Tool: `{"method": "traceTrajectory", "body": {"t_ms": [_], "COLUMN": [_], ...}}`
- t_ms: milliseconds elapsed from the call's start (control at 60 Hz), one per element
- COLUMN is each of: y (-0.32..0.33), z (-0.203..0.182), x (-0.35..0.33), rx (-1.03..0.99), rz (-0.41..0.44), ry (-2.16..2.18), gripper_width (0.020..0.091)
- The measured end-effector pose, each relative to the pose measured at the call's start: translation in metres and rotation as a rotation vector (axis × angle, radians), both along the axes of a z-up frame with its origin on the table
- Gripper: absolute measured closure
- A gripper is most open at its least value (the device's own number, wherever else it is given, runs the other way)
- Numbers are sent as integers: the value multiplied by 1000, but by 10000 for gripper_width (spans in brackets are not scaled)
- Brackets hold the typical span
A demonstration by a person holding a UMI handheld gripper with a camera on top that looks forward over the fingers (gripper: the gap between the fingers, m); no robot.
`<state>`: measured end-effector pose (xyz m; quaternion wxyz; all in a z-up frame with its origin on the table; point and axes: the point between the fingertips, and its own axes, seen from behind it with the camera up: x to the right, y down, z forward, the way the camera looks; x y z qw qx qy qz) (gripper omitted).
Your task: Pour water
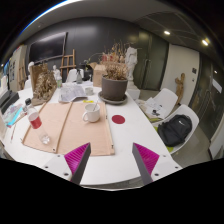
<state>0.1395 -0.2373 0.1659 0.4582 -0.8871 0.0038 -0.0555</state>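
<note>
A white counter [120,150] fills the lower half of the frame, seen from above the gripper [111,160], whose two pink-padded fingers stand spread wide at the bottom centre, holding nothing; at middle left a small red cup [35,121] stands on a tan mat [58,128]; a clear glass [46,141] sits just below it, nearer the left finger; right of these, at centre, a white mug [91,112] rests on the mat's far edge; beyond it a potted dried plant [115,82]; further right a small red coaster [118,119]; at far right a black bag [176,130] on a white chair. Which vessel holds the water I cannot tell; the sensible move seems a slow approach toward the mat, fingers kept wide until a vessel sits squarely between them. No writing is legible.
</note>
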Motion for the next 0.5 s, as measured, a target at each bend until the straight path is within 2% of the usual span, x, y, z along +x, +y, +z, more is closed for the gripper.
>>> {"method": "traceTrajectory", "body": {"t_ms": [117, 133, 150, 250, 500], "y": [7, -4, 3, 2, 25], "z": [-9, -1, -7, -14, -31], "x": [-44, -23, -50, -112, -267], "rx": [1, -2, 1, 12, 144], "rz": [13, 21, 19, 48, 204], "ry": [-14, -15, -16, 10, 104], "gripper_width": [251, 249, 248, 243, 246]}}
